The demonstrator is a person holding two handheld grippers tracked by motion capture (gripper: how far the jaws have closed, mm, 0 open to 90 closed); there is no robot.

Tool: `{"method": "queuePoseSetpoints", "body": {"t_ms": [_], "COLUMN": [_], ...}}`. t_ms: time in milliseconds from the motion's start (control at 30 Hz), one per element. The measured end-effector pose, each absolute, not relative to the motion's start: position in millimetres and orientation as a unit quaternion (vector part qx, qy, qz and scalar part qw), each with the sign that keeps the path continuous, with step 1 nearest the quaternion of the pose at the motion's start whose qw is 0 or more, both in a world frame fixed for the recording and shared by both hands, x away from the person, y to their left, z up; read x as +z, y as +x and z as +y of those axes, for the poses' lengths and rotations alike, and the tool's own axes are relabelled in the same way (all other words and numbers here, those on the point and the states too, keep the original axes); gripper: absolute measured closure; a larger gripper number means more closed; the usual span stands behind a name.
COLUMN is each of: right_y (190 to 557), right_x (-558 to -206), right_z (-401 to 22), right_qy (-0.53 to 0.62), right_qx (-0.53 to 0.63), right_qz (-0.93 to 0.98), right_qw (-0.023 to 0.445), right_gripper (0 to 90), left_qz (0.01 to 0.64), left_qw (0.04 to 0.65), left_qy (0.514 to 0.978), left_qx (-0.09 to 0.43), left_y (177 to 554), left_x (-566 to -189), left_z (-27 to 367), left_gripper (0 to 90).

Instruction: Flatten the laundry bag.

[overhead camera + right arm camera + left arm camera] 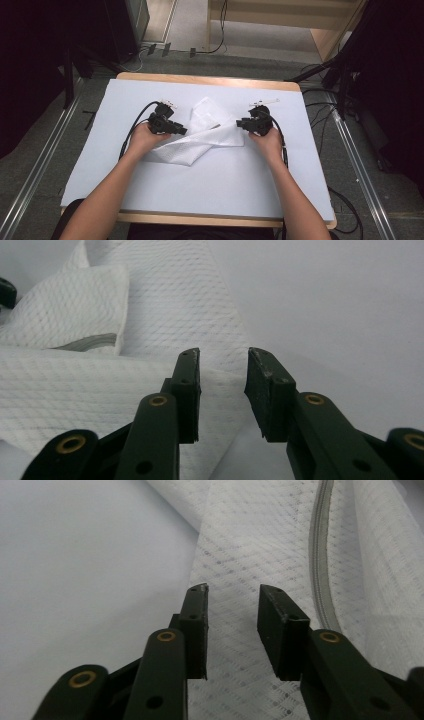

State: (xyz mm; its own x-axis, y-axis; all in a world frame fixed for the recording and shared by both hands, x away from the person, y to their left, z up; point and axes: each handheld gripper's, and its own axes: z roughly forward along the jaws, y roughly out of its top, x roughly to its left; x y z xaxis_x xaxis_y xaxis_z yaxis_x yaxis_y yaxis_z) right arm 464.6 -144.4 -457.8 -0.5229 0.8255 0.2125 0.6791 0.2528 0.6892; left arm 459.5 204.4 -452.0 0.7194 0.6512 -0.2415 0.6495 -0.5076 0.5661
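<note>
A white sheet point(150, 195) covers the table point(210, 80), and on it, about mid-table, lies a white cloth point(200, 140), partly folded: a long band runs from lower left up toward the right, with a second flap standing off toward the far side behind it. The band's long axis lies roughly between the two hands, so each end falls to the nearer gripper. The left gripper point(181, 130) sits at the band's left part, its tips over the fabric; in the left gripper view its jaws stand apart with the cloth point(260, 555) beneath and ahead of them, nothing pinched. The right gripper point(242, 124) is at the band's right end; in the right gripper view its jaws are also spread, and the cloth's corner point(220, 385) lies just under and between them, the rest spreading away to that view's left point(75, 390). Neither pair of pads presses the fabric. The right gripper looks the nearer to an edge it could take, since the corner lies right at its tips, while the left is over the middle of the band's width. A grey strip point(320, 555), likely a hem or seam, curves along the cloth beyond the left jaws.
</note>
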Motion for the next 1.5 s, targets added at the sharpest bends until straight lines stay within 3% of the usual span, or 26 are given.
{"method": "queuePoseSetpoints", "body": {"t_ms": [333,533,600,633,767,800,900,1033,1133,1167,1233,1267,1433,1500], "right_y": [476,478,478,479,479,479,480,481,483,485,485,487,491,490], "right_x": [-468,-471,-471,-471,-471,-471,-471,-471,-471,-471,-470,-469,-471,-471], "right_z": [-147,-143,-142,-142,-143,-143,-143,-142,-140,-138,-136,-134,-133,-133], "right_qy": [0.499,0.497,0.495,0.495,0.494,0.492,0.492,0.491,0.489,0.484,0.482,0.480,0.481,0.485], "right_qx": [0.371,0.367,0.368,0.368,0.368,0.368,0.368,0.369,0.370,0.368,0.365,0.367,0.369,0.365], "right_qz": [0.778,0.780,0.781,0.781,0.782,0.783,0.783,0.783,0.784,0.788,0.791,0.791,0.790,0.789], "right_qw": [0.095,0.099,0.097,0.097,0.096,0.096,0.095,0.095,0.094,0.094,0.095,0.097,0.094,0.096], "right_gripper": [63.8,62.9,63.1,63.2,63.2,63.3,63.4,63.6,63.8,63.8,63.8,63.8,64.7,71.7], "left_qz": [0.377,0.372,0.378,0.382,0.387,0.386,0.390,0.382,0.372,0.368,0.361,0.367,0.364,0.366], "left_qw": [0.331,0.321,0.343,0.354,0.358,0.351,0.338,0.340,0.336,0.334,0.329,0.331,0.328,0.323], "left_qy": [0.865,0.870,0.859,0.853,0.850,0.853,0.856,0.859,0.865,0.868,0.873,0.869,0.872,0.873], "left_qx": [0.017,0.039,0.029,0.032,0.015,0.017,0.021,0.017,0.014,0.012,0.018,0.007,0.006,0.006], "left_y": [457,456,460,462,476,479,485,485,483,483,482,483,481,481], "left_x": [-456,-451,-447,-446,-445,-446,-452,-454,-454,-455,-455,-456,-455,-454], "left_z": [205,203,206,207,201,198,192,187,182,181,181,182,182,182], "left_gripper": [90.0,90.0,89.9,84.1,78.0,68.3,58.9,57.5,64.9,74.8,78.4,86.1,90.0,90.0]}}
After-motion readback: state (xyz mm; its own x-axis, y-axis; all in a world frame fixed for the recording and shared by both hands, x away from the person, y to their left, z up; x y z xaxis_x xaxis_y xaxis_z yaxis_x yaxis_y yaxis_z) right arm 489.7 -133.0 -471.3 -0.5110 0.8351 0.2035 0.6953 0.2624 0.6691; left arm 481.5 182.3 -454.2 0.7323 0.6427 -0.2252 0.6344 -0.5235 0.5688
